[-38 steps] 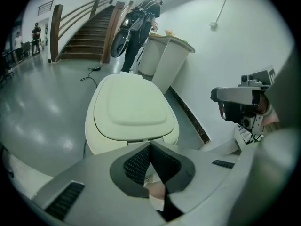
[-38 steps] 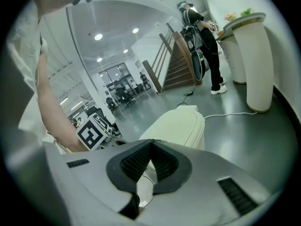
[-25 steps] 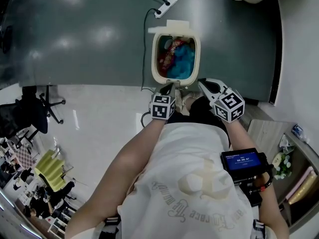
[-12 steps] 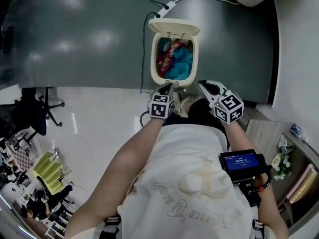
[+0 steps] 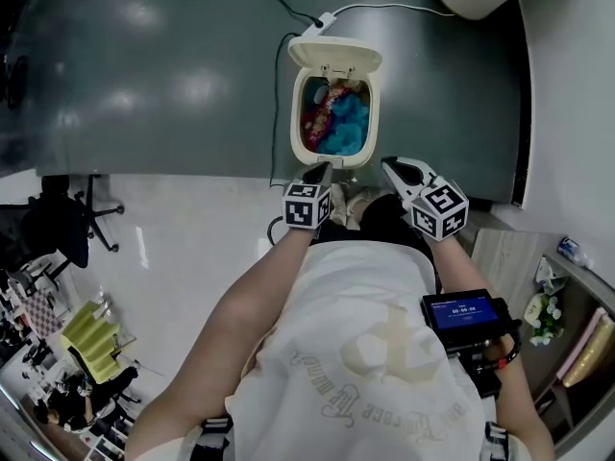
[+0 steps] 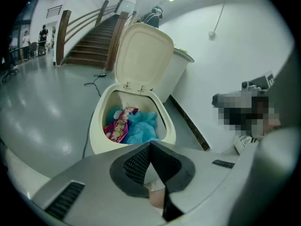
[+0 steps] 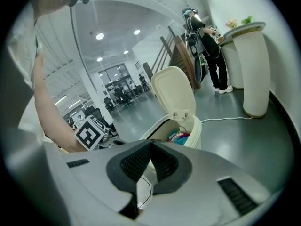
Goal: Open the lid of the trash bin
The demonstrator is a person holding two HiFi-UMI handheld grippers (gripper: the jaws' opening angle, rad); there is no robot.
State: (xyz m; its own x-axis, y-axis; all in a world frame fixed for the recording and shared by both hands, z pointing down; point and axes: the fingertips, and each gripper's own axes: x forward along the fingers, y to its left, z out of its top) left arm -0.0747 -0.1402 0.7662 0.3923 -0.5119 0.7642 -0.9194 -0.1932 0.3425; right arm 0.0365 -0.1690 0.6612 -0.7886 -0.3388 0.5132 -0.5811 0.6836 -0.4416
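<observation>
The lid (image 5: 335,55) stands upright on the bin (image 5: 295,123), so the opening looks done. The left claw (image 5: 320,173) and right claw (image 5: 392,168) hang closed and empty near its front rim. Next, I'd guess, they draw back.

Glossy grey floor (image 5: 144,84), a few things standing on it
A cream trash bin (image 5: 296,113) stands just beyond the fingertips (image 5: 321,171) of the left gripper (image 5: 320,168). A white power strip (image 5: 322,19) with its cable lies farther beyond, and a black office chair (image 5: 60,217) stands well off to their left.
</observation>
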